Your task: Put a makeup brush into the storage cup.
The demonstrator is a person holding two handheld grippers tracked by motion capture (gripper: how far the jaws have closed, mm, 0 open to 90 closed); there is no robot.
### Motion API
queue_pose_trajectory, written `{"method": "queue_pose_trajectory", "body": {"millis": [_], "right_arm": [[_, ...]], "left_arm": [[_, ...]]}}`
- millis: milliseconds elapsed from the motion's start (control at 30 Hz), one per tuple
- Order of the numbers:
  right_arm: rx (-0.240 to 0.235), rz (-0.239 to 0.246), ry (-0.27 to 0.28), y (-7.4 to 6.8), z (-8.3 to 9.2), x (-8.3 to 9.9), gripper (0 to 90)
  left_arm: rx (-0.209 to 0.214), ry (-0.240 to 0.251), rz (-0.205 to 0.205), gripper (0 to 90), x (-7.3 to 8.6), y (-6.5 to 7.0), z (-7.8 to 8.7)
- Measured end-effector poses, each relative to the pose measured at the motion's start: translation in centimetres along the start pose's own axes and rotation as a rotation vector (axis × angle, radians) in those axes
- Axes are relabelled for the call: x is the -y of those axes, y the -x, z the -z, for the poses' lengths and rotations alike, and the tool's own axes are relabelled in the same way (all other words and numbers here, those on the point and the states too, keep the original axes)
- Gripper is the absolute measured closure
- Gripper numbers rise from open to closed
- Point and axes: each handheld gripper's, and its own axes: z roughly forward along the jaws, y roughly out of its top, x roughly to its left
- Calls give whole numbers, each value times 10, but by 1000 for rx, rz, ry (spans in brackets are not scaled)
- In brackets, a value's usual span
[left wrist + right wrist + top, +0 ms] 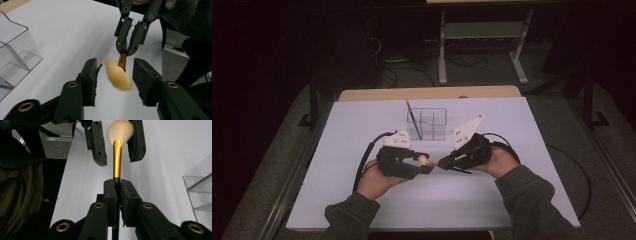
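- A makeup brush with a pale, fanned bristle head, a gold ferrule and a dark handle is held in the air above the white counter, between the two grippers.
- The right gripper has its jaws closed tight on the dark handle just below the gold ferrule; in the high view this gripper points toward the left one.
- The left gripper has its jaws spread wide, one on each side of the bristle head; the tuft lies in the gap, close to one jaw in the right gripper view, and I cannot tell whether it touches.
- In the high view the left gripper meets the right one tip to tip near the counter's middle, each held in a hand with a dark sleeve.
- Farther back on the counter stands a clear plastic organizer with compartments; a thin dark stick leans upright in its left compartment.
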Motion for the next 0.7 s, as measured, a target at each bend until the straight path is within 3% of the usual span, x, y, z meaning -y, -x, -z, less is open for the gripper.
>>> {"method": "queue_pose_trajectory", "body": {"millis": [467,700], "right_arm": [[14,24,-4,-4,-3,-2,827],[14,45,9,-7,-4,-2,827]], "left_arm": [[47,14,14,761,0,-1,0],[106,42,22,832,-1,-3,4]]}}
